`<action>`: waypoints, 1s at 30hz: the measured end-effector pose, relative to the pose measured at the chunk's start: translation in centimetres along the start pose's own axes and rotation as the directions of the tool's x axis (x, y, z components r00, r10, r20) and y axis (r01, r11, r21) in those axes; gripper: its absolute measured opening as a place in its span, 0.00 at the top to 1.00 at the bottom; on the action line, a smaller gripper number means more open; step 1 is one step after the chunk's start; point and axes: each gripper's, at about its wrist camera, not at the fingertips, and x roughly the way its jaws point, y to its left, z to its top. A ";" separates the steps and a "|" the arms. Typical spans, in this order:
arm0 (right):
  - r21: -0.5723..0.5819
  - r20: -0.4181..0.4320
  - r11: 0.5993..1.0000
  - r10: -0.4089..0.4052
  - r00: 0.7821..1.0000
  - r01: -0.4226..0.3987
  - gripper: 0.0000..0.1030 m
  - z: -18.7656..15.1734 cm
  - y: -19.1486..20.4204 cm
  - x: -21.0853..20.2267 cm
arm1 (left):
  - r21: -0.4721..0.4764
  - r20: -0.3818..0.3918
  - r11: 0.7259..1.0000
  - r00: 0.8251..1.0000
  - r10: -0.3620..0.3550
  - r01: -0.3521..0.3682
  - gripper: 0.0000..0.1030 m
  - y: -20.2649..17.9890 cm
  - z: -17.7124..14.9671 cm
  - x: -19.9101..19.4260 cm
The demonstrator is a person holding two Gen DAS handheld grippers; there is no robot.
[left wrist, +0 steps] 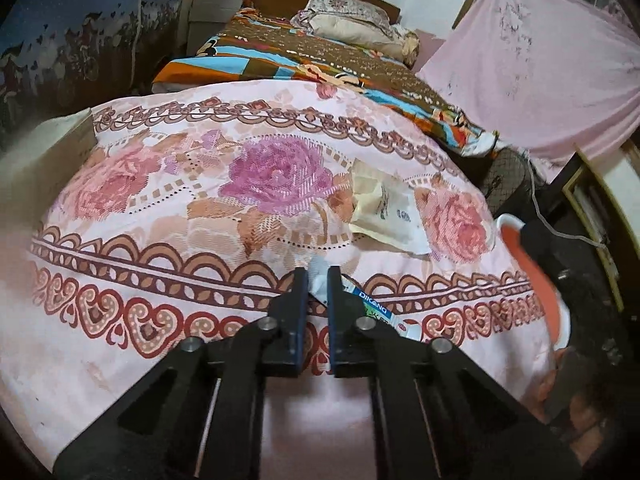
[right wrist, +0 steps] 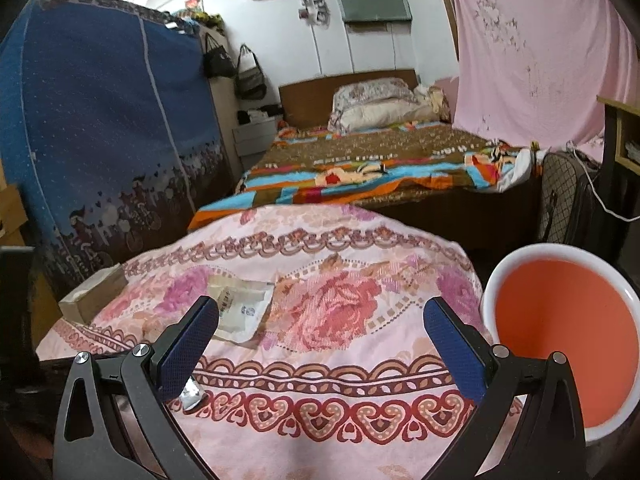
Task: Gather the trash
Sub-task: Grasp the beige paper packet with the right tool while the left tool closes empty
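Small wrapper (left wrist: 370, 307), blue-white print, thin film: light, limp, slippery, likely crinkles. Lies at near edge of table (left wrist: 160, 216), under floral cloth's border band. Left gripper (left wrist: 318, 280) nearly closed on its white end; best hold is pinch across flat end, not slick printed middle. Beige paper packet (left wrist: 384, 210) farther in, toward right edge: flat, soft, light, take by raised corner. Right gripper (right wrist: 320, 320) wide open, empty. Orange bin (right wrist: 568, 344) just off right edge.

A bed (right wrist: 360, 160) stands between a blue wardrobe (right wrist: 100, 128) and a pink curtain (right wrist: 528, 52).
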 end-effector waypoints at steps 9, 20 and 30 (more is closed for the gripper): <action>-0.011 -0.201 0.995 0.096 0.975 -0.100 0.00 -0.1 1.1 4.0 | -0.011 0.113 0.998 0.992 0.057 -0.056 1.00 2.0 1.0 -2.3; 0.017 -0.296 0.977 0.207 0.933 -0.211 0.10 1.0 5.1 9.0 | -0.153 0.158 0.987 0.985 0.065 -0.041 1.00 6.7 0.4 -3.6; -0.161 -0.330 0.978 0.075 0.941 -0.135 0.24 0.2 8.1 10.5 | -0.154 0.163 0.988 0.985 0.052 -0.027 1.00 6.8 0.3 -3.5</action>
